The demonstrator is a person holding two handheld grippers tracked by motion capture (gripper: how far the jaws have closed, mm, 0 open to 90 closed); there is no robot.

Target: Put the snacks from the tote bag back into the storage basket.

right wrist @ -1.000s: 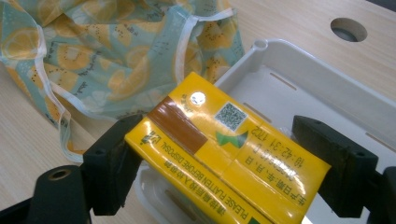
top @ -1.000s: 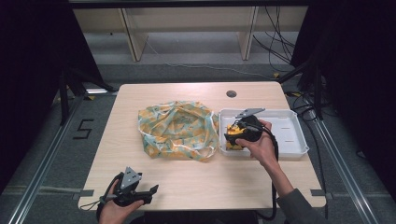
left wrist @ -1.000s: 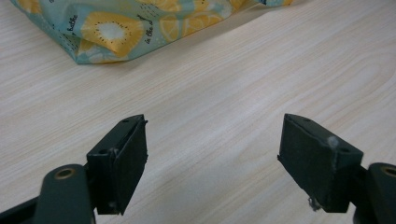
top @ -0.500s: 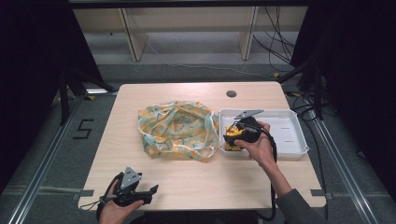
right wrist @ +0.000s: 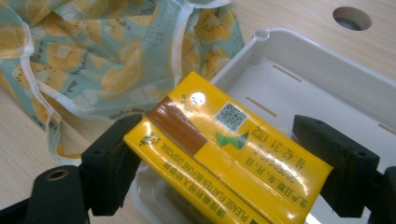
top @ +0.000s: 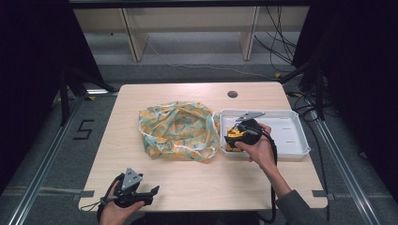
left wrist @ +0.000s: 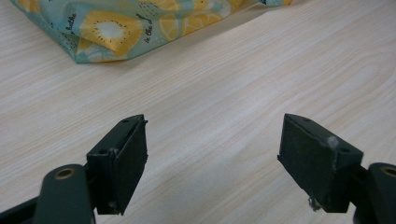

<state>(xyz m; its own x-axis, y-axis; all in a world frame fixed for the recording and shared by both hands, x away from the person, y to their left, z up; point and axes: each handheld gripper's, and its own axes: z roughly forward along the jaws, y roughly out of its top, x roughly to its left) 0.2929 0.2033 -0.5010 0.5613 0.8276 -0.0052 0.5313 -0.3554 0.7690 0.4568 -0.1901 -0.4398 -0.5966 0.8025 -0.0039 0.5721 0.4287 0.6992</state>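
- Yellow drink carton (right wrist: 229, 158) lies between the right gripper's (right wrist: 224, 163) two black jaws in the right gripper view; both jaws press its ends, so the gripper looks clamped on it, though contact on the far side is partly hidden.
- The carton sits at the left end of the white tray (right wrist: 322, 74), lower centre of that frame, with the fruit-print bag (right wrist: 102, 56) at upper left.
- From the high view the carton (top: 233, 137) is mostly covered by the right hand (top: 258, 147); the tray (top: 293, 136) stands at centre right of the frame, just beside the bag (top: 178, 129).
- The left gripper (left wrist: 212, 158) has its jaws wide apart over bare wooden table (left wrist: 233, 84), nothing between them; it sits at the frame's lower left in the high view (top: 152, 191).
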